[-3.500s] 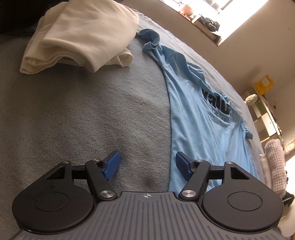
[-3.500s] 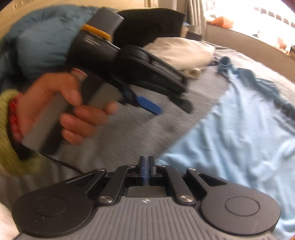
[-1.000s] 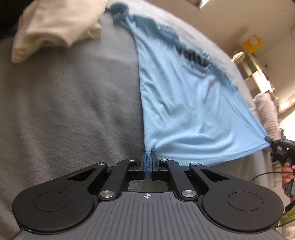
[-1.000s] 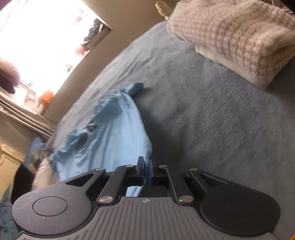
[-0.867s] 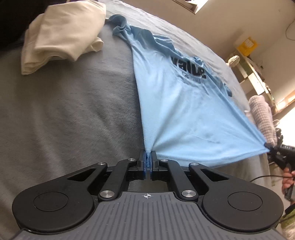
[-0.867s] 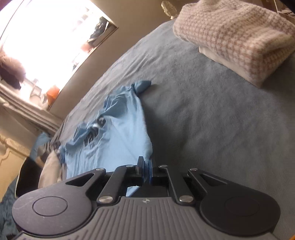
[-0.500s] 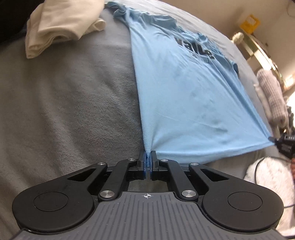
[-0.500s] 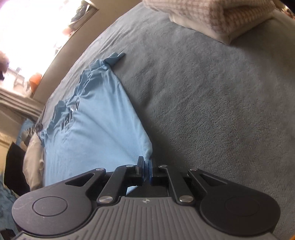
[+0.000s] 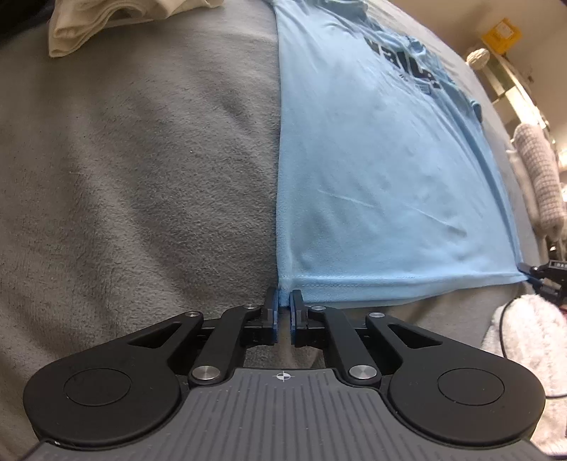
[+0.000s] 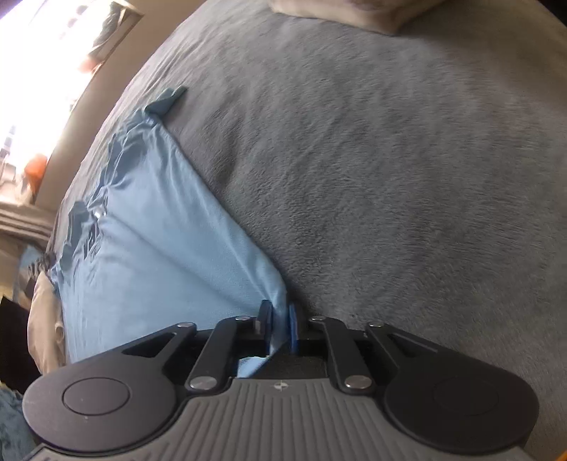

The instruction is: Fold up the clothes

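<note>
A light blue T-shirt (image 9: 382, 159) with dark lettering lies flat and stretched on the grey blanket (image 9: 141, 177). My left gripper (image 9: 282, 301) is at the near left hem corner. Its jaws are opening, with a narrow gap between them, and the corner of cloth sits loose at the tips. My right gripper (image 10: 280, 315) is at the other hem corner of the T-shirt (image 10: 152, 248). Its jaws are opening too, and a fold of blue cloth still hangs slack between the parted pads. In the left wrist view the right gripper (image 9: 545, 273) shows at the far right edge.
Folded cream clothes (image 9: 106, 17) lie at the top left of the bed. A folded knit piece (image 9: 538, 170) rests at the right side, with a white fluffy fabric (image 9: 524, 354) below it. Grey blanket (image 10: 389, 177) spreads right of the shirt. A bright window (image 10: 35, 71) lies beyond.
Both grippers have sunk toward the bed, laying the stretched hem down flat. Both pairs of jaws, shut on the hem corners before, have parted.
</note>
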Available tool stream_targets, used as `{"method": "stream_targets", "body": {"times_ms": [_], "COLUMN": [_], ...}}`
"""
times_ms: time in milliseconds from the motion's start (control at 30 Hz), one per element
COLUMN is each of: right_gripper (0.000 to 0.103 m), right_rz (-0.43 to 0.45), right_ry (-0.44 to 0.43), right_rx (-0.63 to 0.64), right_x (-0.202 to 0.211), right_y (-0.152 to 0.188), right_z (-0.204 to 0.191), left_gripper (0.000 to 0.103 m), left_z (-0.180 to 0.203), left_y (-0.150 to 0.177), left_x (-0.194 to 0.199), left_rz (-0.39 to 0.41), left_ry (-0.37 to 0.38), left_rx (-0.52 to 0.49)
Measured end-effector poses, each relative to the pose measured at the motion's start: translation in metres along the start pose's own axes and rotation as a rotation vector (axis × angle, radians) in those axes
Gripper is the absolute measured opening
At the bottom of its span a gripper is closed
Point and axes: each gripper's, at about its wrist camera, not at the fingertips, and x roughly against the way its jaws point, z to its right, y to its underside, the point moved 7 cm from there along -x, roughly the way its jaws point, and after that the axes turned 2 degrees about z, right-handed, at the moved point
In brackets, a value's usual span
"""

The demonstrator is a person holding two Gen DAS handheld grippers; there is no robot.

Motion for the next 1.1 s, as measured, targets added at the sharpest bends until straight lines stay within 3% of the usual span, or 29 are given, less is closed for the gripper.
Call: {"method": "stream_targets", "body": {"times_ms": [33,67,167,333,533,600,700,733,900,1000,1100], "right_gripper": [0.028,0.028,0.029,0.029,0.023,0.018,0.015,0.0,0.0,0.0,0.0], "right_rz": [0.015,0.037,0.13,0.214,0.174,0.168,0.138,0.134,0.237,0.213,0.118], "right_ry": [0.022,0.044,0.099,0.022,-0.014,-0.013,0.068,0.113,0.196,0.104,0.063], "right_rx": [0.01,0.026,0.106,0.254,0.362,0.372,0.398,0.392,0.316,0.392,0.488], "right_x": [0.006,0.012,0.033,0.04,-0.023,-0.045,-0.079,-0.09,-0.078,-0.072,-0.097], "right_y": [-0.001,-0.002,-0.008,-0.016,-0.031,-0.039,-0.049,-0.056,-0.094,-0.09,-0.079], "right_z": [0.001,0.0,-0.009,-0.062,-0.122,-0.133,-0.13,-0.123,-0.11,-0.141,-0.165], "left_gripper": [0.012,0.018,0.021,0.022,0.022,0.022,0.022,0.022,0.021,0.021,0.021], "left_z": [-0.002,-0.004,-0.006,0.022,0.077,0.082,0.073,0.069,0.046,0.042,0.044], "left_y": [-0.001,-0.003,-0.012,-0.04,-0.046,-0.042,-0.037,-0.036,-0.037,-0.038,-0.037], "left_x": [0.004,0.01,0.028,0.04,-0.018,-0.036,-0.05,-0.048,-0.046,-0.048,-0.049], "left_rz": [0.01,0.026,0.092,0.221,0.179,0.152,0.126,0.129,0.108,0.096,0.091], "left_ry": [-0.003,-0.01,-0.03,0.015,0.105,0.087,0.058,0.075,0.153,0.175,0.169], "left_rx": [-0.005,-0.01,-0.037,-0.138,-0.204,-0.2,-0.16,-0.135,-0.012,0.022,0.03]}}
